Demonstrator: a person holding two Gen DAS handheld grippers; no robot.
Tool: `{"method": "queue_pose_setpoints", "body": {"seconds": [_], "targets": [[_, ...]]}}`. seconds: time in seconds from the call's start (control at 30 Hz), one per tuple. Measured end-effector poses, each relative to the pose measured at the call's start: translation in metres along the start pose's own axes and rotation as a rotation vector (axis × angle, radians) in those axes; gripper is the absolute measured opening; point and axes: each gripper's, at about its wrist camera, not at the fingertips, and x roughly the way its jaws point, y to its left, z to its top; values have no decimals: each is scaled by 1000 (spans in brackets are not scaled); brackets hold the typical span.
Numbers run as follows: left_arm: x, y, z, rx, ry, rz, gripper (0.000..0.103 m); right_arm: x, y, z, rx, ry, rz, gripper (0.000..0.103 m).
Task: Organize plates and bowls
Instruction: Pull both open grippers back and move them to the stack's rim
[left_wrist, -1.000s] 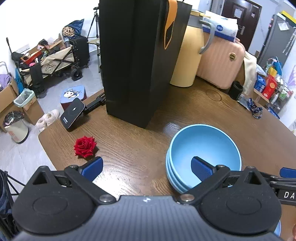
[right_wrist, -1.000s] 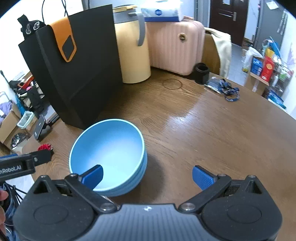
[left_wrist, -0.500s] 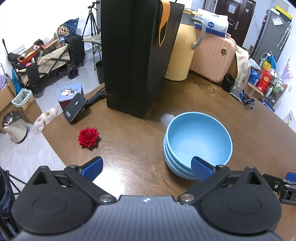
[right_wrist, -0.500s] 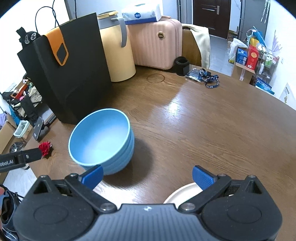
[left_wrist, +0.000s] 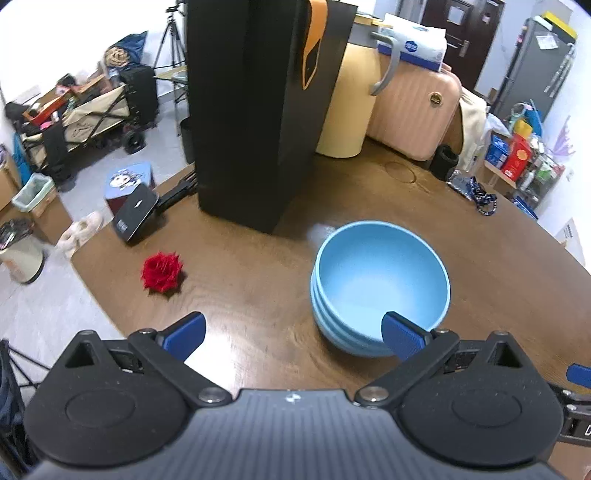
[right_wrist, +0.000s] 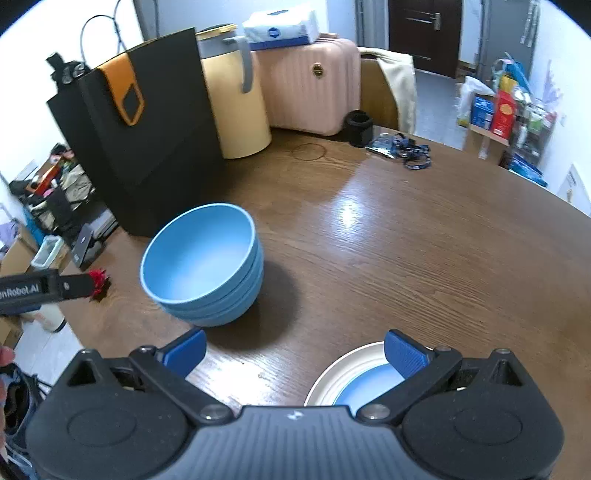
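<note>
A stack of light blue bowls (left_wrist: 380, 280) (right_wrist: 203, 262) stands on the round wooden table (right_wrist: 424, 243). My left gripper (left_wrist: 293, 334) is open above the table, and its right pad overlaps the stack's near rim in the view. My right gripper (right_wrist: 293, 350) is open too, nothing between its pads, with the bowls ahead to its left. A white plate with a blue centre (right_wrist: 354, 380) lies just under the right gripper's right finger, partly hidden by it. The left gripper's arm shows at the left edge of the right wrist view.
A tall black paper bag (left_wrist: 255, 110) (right_wrist: 144, 144) stands behind the bowls, with a beige bin (right_wrist: 236, 99) and pink suitcase (right_wrist: 310, 81) beyond. A red rose (left_wrist: 162, 271) and a dark phone (left_wrist: 135, 214) lie near the table's left edge. A blue lanyard (right_wrist: 406, 151) lies at the far side.
Both grippers have pulled back and up from the bowl stack, which now sits farther ahead. The white plate has come into the right wrist view.
</note>
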Motion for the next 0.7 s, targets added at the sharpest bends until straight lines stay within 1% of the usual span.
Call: {"method": "queue_pose_setpoints", "body": {"seconds": [0.1,0.2,0.27,0.4,0.7], "targets": [[14,5,13,35,27,-28,103,5,2,2,64,-2,-30,103],[27,8,27,108,55,-52,103,12,8,5,135,15,-37,103],[35,12,35,142,68,-66,103,16,14,8,165,14,-60,103],[57,18,52,189,102,-116,103,25,23,10,238,23,-100,103],[97,14,71,357,165,-176,103,51,45,11,376,55,-159,103]]}}
